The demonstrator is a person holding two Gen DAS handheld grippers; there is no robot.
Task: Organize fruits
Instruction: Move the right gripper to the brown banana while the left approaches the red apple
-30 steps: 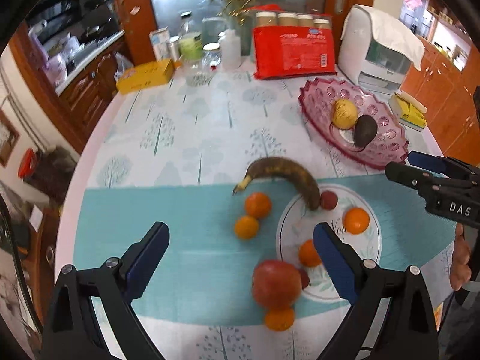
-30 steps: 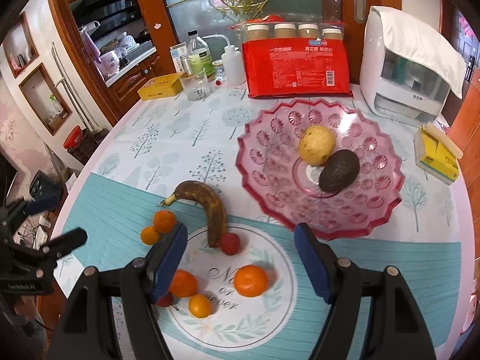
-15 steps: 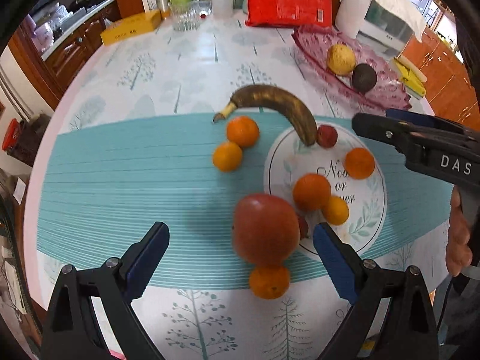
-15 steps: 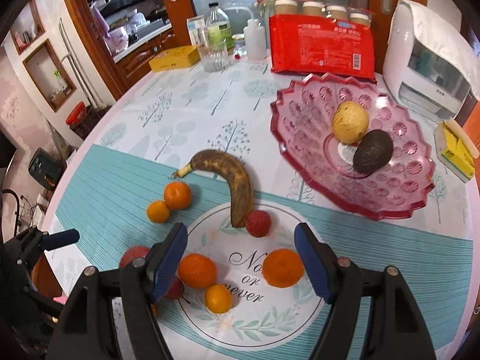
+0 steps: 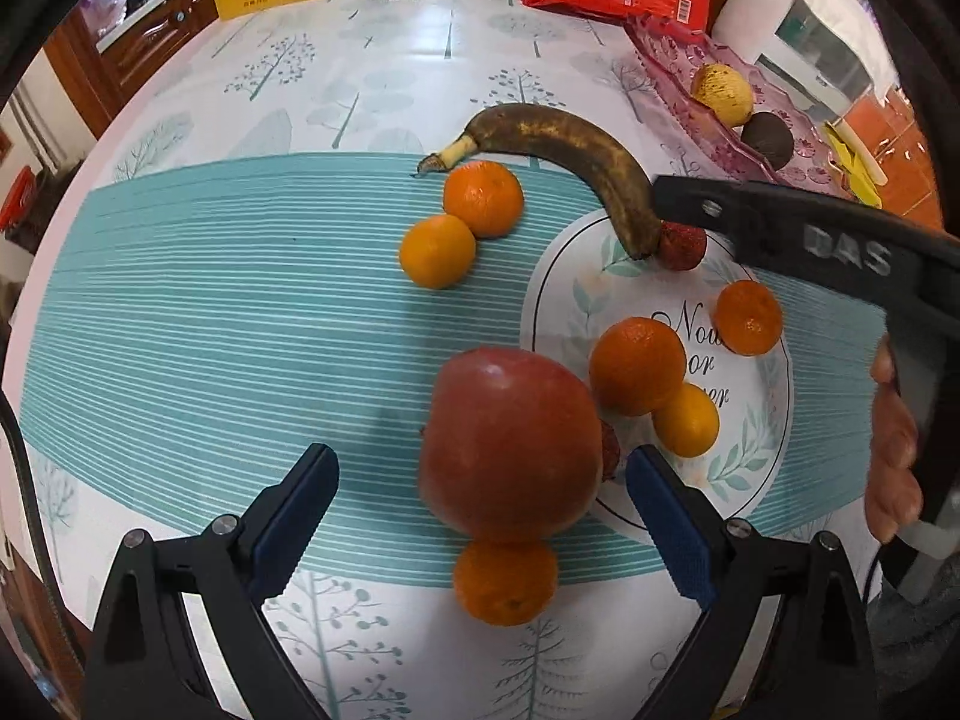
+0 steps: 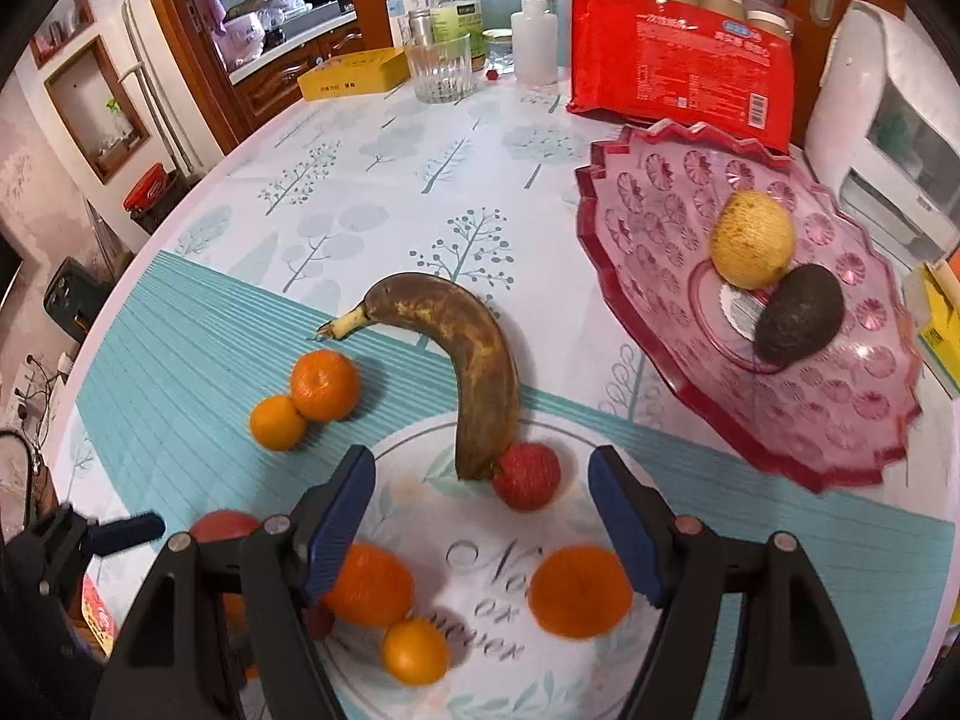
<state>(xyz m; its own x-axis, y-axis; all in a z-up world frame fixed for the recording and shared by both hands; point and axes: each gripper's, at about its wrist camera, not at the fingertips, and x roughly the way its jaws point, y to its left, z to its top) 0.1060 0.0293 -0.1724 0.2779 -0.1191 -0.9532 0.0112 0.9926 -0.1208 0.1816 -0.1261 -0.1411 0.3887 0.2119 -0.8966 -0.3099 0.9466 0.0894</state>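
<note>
On patterned cloth, curved browned banana (image 6: 474, 372), smooth round apple (image 5: 510, 444)

The left half of the teal mat (image 5: 210, 324) lies bare, open to a gripper; toward the pink dish (image 6: 840, 420) the way is crowded: the brown banana (image 6: 474, 360) curves across the mat's far edge, a small red fruit (image 6: 528, 476) touching its tip; oranges (image 6: 579, 591) dot the round print; the red apple (image 5: 510, 444) blocks the near edge, an orange (image 5: 505, 582) against it.
</note>
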